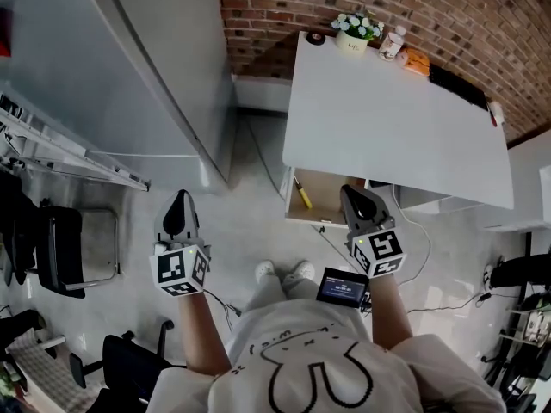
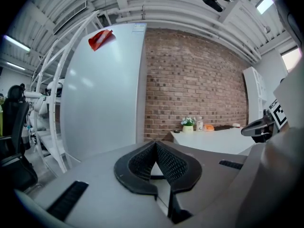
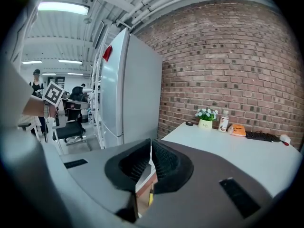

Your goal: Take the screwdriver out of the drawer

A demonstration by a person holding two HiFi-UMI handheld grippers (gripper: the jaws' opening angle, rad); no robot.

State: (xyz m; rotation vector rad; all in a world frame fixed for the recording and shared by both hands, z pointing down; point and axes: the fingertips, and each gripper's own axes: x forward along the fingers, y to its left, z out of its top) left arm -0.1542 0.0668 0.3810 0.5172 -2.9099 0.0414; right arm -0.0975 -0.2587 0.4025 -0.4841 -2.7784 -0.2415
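A yellow-handled screwdriver (image 1: 301, 194) lies at the left side of the open wooden drawer (image 1: 331, 198) under the white table (image 1: 387, 119). My right gripper (image 1: 355, 194) is shut and empty, hovering over the drawer's right part, a little to the right of the screwdriver. In the right gripper view, a sliver of the yellow screwdriver (image 3: 150, 198) and the drawer's wood (image 3: 144, 183) show through the slit below the closed right gripper (image 3: 151, 141). My left gripper (image 1: 180, 198) hangs shut and empty over the floor, well to the left of the drawer, and the left gripper (image 2: 155, 143) points toward the brick wall.
A tall white cabinet (image 1: 129, 58) stands left of the table, with a metal rack (image 1: 69, 157) and black chairs (image 1: 52, 248) further left. On the table's far edge sit a flower pot (image 1: 353, 33), a bottle (image 1: 393, 43) and a keyboard (image 1: 456, 84). Cables (image 1: 430, 304) trail over the floor.
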